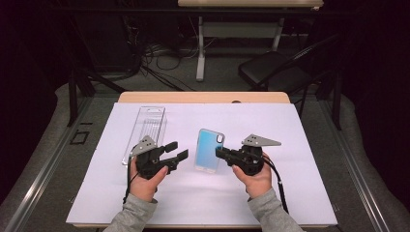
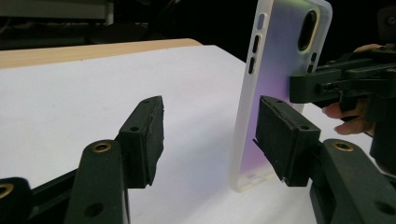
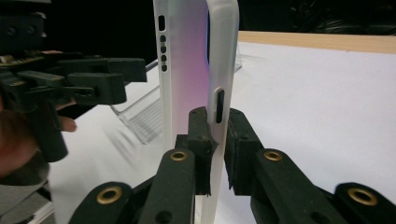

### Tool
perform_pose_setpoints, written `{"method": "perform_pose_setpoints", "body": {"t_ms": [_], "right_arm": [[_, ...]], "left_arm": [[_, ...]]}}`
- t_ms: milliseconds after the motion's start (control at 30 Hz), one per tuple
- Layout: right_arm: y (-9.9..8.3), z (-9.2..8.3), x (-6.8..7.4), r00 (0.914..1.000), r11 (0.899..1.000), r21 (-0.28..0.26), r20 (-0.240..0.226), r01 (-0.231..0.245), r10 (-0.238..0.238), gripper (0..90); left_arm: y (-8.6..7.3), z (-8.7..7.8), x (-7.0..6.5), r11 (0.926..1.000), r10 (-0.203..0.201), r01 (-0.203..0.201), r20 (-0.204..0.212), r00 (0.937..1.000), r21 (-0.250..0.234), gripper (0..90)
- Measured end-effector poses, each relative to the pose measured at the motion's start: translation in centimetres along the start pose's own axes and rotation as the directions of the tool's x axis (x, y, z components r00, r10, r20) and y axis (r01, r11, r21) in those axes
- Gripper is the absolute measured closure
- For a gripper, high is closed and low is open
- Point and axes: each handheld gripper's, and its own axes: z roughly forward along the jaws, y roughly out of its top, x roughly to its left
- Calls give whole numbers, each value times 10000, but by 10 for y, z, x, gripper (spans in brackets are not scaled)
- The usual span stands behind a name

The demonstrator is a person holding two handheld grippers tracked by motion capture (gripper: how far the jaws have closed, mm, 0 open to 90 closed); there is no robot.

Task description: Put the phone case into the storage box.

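Right gripper view has the right gripper (image 3: 212, 154) pinching the phone case (image 3: 196, 70) by its side rim near the white sheet's (image 3: 327, 102) middle; it's light, bendy, slick, so grip rims. Left gripper (image 2: 210, 135) jaws gape wide.

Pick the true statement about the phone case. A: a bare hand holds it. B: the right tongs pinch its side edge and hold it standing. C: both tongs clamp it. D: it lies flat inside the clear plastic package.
B: the right tongs are shut on the side edge of the phone case, which stands upright; the left tongs are open beside it.
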Motion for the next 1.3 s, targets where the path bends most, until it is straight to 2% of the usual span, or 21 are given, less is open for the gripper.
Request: {"method": "perform_pose_setpoints", "body": {"t_ms": [333,533,1000,1300], "right_arm": [[-1,-1,2,9970,9983,-41,525,580,-577,823],[-1,-1,3,9962,9981,-64,612,621,-616,823],[-2,1,5,9939,9968,-33,766,802,-797,823],[-2,1,6,9930,9962,-4,807,868,-865,823]], "left_arm": [[14,-1,-8,9990,419,-421,-182,9990,-132,427],[20,2,-12,9979,639,-641,-289,9975,-43,435],[30,11,-20,9964,849,-849,-99,9963,4,453],[33,16,-22,9966,828,-828,-9,9966,38,471]]}}
